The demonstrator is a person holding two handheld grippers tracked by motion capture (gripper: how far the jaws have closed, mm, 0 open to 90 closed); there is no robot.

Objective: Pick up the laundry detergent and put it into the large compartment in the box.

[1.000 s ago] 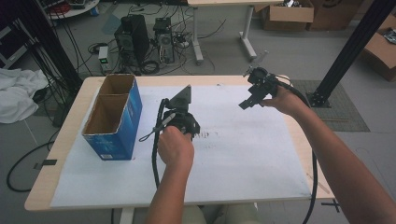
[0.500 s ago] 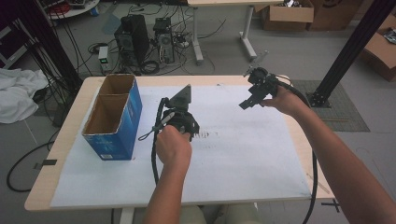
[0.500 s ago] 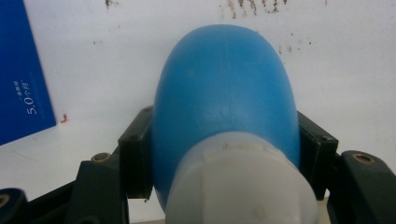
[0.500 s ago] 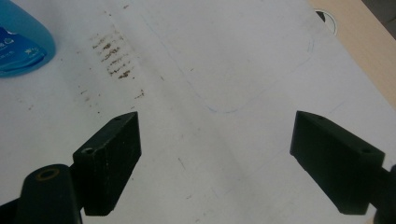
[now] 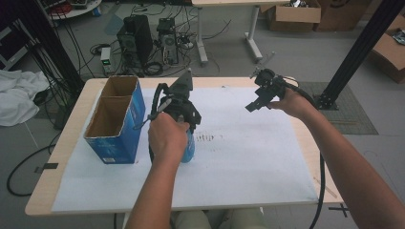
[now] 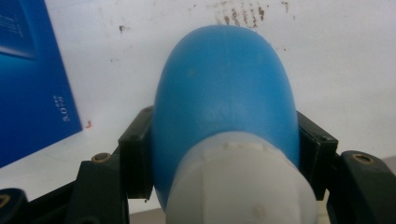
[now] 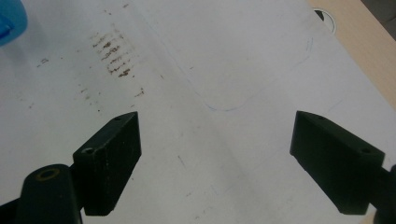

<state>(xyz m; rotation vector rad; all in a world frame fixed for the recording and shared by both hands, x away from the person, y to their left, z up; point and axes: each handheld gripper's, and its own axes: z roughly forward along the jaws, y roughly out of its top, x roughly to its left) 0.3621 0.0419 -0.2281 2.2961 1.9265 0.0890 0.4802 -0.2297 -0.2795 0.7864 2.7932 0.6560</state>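
Observation:
A blue rounded bottle [image 6: 224,93] with a white cap [image 6: 238,186] sits between the black jaws of my left gripper [image 6: 224,144], which is shut on it, pads pressing both sides. In the high view the bottle [image 5: 189,147] hangs under my left hand, just above the white paper, with the left gripper [image 5: 189,132] pointing down. My right gripper [image 5: 253,106] hovers over the far right of the table. Its jaws stand wide apart with nothing between them, as the right gripper view [image 7: 215,158] shows over bare paper.
A blue cardboard box [image 5: 114,121] with two open compartments stands at the table's left, close to the bottle; its blue wall [image 6: 28,79] shows beside it. White paper [image 5: 248,157] with brown smudges [image 5: 210,138] covers the wooden table [image 5: 43,191].
My left hand has risen with the gripper, and the blue bottle now shows beneath it, lifted off the paper. The right hand has stayed where it was.

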